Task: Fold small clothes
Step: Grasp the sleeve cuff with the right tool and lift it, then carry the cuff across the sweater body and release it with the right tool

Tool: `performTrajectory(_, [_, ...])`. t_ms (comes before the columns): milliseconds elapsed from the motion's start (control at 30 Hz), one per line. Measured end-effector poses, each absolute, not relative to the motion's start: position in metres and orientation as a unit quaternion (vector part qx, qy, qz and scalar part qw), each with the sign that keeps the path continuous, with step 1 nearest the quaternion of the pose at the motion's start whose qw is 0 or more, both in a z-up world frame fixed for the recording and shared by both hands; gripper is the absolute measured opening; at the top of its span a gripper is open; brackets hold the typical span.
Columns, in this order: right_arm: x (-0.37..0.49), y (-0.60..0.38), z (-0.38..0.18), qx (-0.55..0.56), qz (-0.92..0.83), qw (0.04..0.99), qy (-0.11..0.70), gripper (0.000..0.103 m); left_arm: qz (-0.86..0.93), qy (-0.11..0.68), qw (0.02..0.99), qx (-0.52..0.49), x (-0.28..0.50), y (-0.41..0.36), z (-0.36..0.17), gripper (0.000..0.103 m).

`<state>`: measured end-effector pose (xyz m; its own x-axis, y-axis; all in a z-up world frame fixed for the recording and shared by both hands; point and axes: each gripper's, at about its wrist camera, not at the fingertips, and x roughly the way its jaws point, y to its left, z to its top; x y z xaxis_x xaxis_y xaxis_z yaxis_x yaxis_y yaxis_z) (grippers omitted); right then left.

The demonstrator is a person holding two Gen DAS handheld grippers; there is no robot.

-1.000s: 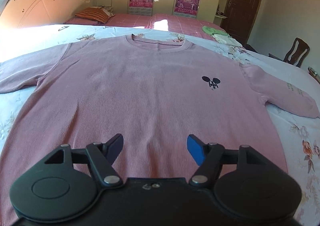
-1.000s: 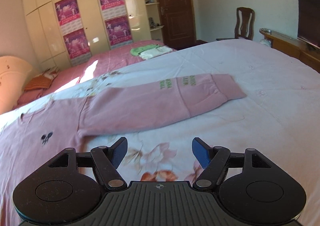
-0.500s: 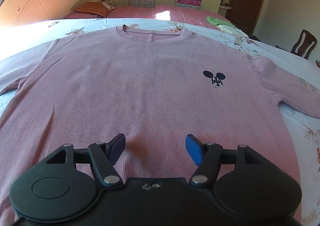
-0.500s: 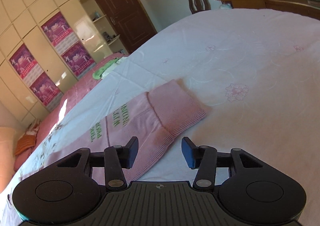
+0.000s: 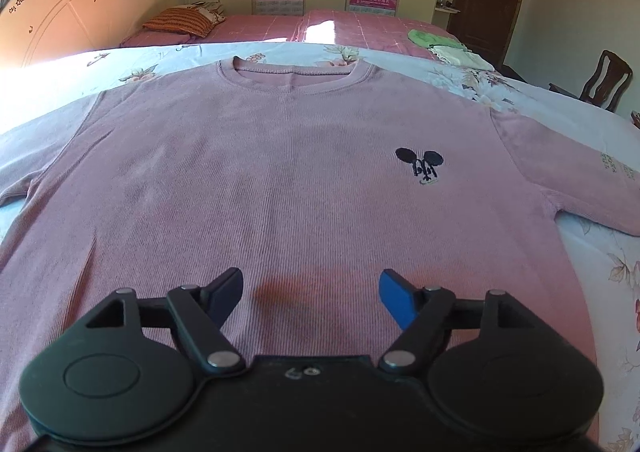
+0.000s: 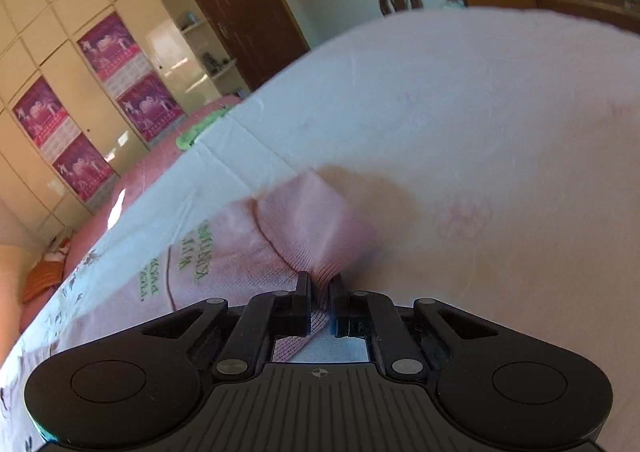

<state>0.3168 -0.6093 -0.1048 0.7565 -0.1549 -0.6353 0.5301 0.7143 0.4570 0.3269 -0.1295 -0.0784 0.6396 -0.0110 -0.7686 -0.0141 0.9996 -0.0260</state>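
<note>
A pink long-sleeved sweater [image 5: 288,171] with a small black mouse logo [image 5: 420,165] lies flat, front up, on the bed. My left gripper [image 5: 311,290] hovers just above its lower middle; its jaws are opening and nothing is between them. In the right wrist view the sweater's sleeve [image 6: 224,252], with green lettering, runs off to the left. Its ribbed cuff [image 6: 320,228] is bunched and pinched between the fingers of my right gripper [image 6: 320,288], which is shut on it.
The sweater rests on a pale floral bedsheet [image 5: 600,252]. Behind it are a second bed with a red cover [image 5: 328,21], a striped pillow [image 5: 178,19] and folded green and white clothes [image 5: 444,45]. A wooden chair [image 5: 608,79] stands to the right.
My right gripper swung along the sleeve to its cuff, rolled, and closed on the cuff. My left gripper edged forward over the sweater's body and its jaws stand a little wider.
</note>
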Motion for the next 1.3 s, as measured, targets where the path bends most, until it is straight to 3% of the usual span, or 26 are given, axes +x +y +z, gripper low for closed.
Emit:
performTrajectory(300, [0.306,-0.529,-0.059,0.23,-0.154,0.922,0.272,0.007,0.012,0.415,0.909,0.011,0.301,-0.091,-0.078,0.076])
performTrajectory(633, [0.313,-0.375,-0.046,0.135,-0.059,0.947,0.284,0.007,-0.015,0.404,0.914,-0.011,0.308,-0.032,-0.077,0.076])
performTrajectory(1033, [0.362,-0.15,-0.083,0.043,0.064,0.939,0.336,0.007,-0.017,0.405,0.914,-0.017,0.321,0.055,-0.072,0.075])
performTrajectory(1300, [0.407,-0.065,-0.117,-0.021,0.131,0.922,0.364,0.008,-0.03,0.4,0.914,-0.051,0.324,0.077,-0.073,0.071])
